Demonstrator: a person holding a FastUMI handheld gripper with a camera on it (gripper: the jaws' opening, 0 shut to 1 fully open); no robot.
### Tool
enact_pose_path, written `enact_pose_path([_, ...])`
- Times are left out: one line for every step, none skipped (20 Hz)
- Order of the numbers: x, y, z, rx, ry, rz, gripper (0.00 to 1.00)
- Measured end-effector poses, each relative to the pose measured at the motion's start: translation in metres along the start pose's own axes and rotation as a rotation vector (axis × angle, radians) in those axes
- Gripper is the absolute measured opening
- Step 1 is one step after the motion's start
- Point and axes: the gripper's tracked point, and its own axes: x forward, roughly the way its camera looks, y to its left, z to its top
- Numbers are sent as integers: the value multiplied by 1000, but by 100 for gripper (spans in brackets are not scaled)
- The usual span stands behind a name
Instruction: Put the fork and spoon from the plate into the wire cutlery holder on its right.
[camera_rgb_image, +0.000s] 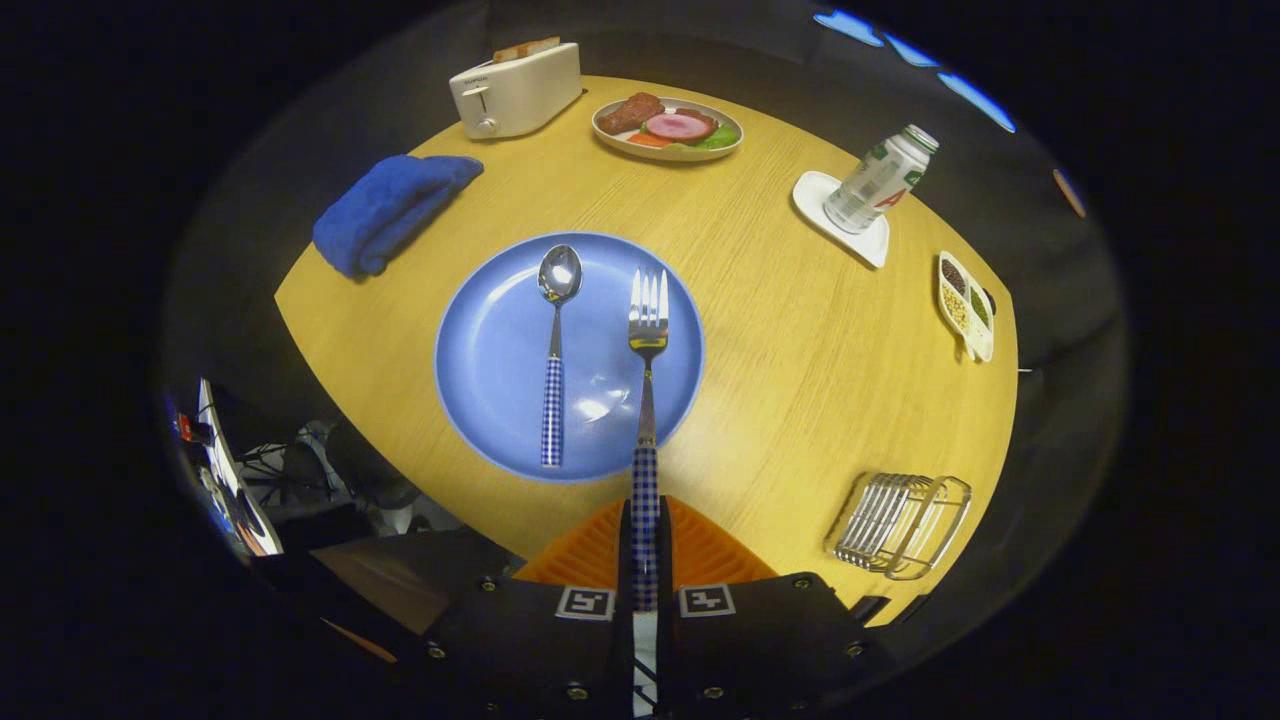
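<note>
My gripper (645, 525) is shut on the blue-checked handle of the fork (647, 330). The fork sticks straight out ahead of the orange fingers (700, 545), its tines over the right part of the blue plate (490, 350). It looks lifted above the plate. The spoon (555, 340), with the same checked handle, lies on the plate to the left of the fork, bowl pointing away. The wire cutlery holder (900, 522) sits on the round wooden table to the right of the plate, near the table's front edge and right of my fingers.
A folded blue towel (385, 210) lies beyond the plate on the left. At the far side stand a white toaster (515, 90) and a dish of food (668, 128). A tilted bottle (880, 180) on a white coaster and a small divided dish (965, 305) are at the right.
</note>
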Motion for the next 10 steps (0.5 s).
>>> enact_pose_path([-10, -9, -8, 1, 11, -9, 9])
enact_pose_path([-19, -20, -15, 0, 21, -21, 9])
enact_pose_path([-28, -31, -22, 0, 29, -34, 9])
enact_pose_path([-36, -41, -28, 3, 37, -48, 9])
enact_pose_path([-43, -50, -37, 12, 45, -57, 9])
enact_pose_path([-48, -59, -45, 26, 60, -63, 9])
enact_pose_path([-53, -66, -53, 43, 69, -69, 9])
enact_pose_path([-58, -74, -61, 58, 78, -76, 9])
enact_pose_path([-64, -84, -70, 74, 90, -86, 9])
enact_pose_path([-69, -93, -77, 88, 101, -97, 9])
